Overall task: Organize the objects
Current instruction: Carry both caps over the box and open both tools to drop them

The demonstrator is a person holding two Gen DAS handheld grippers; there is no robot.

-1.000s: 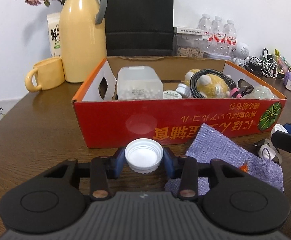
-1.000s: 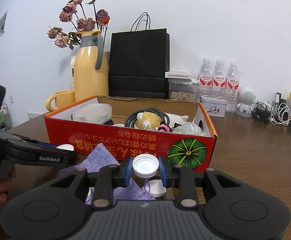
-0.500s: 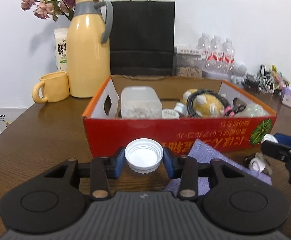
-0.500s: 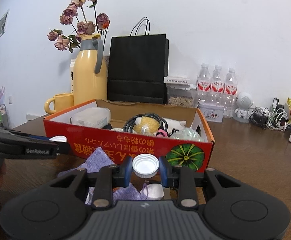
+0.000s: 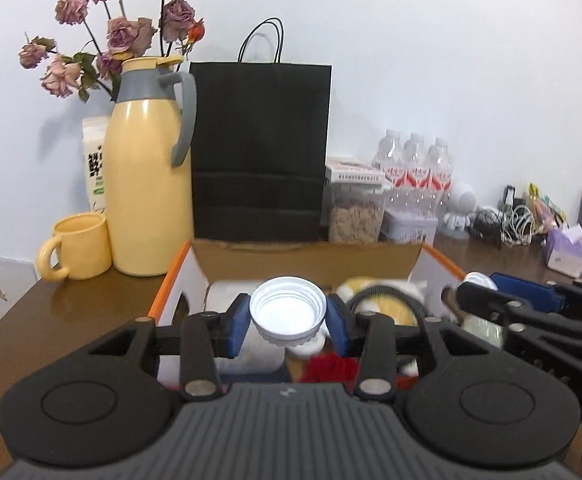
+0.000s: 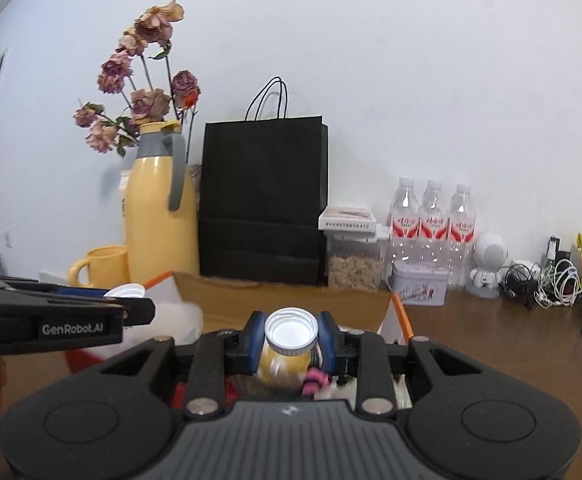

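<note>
above the open cardboard box (image 5: 307, 258), left gripper (image 5: 287, 320) clamps a white ribbed plastic cap (image 5: 287, 314) between blue pads, open side facing camera, threads visible inside. right gripper (image 6: 291, 336) likewise pinches a second white cap (image 6: 291, 330), round, ridged rim, also over the box (image 6: 291, 298). box is brown corrugated inside, white side flaps with orange edges. in it: a translucent plastic tub (image 5: 251, 344), a yellow plush thing (image 5: 387, 306) ringed by a black ribbed hose (image 5: 387, 294), something red and bristly low down, blurred; in the right view a pink-black striped bit (image 6: 315, 380), can't make out what. most box contents hidden behind gripper bodies. behind the box on the brown wood table (image 5: 51, 320): glossy yellow thermos jug (image 5: 149, 184) with grey handle, yellow mug (image 5: 79, 248), matte black paper bag (image 5: 261, 152), dried roses (image 5: 111, 44), clear canister (image 5: 355, 216) of brown bits, three water bottles (image 5: 415, 168), tangled cables (image 5: 507, 224) far right, hard to sort out.
</note>
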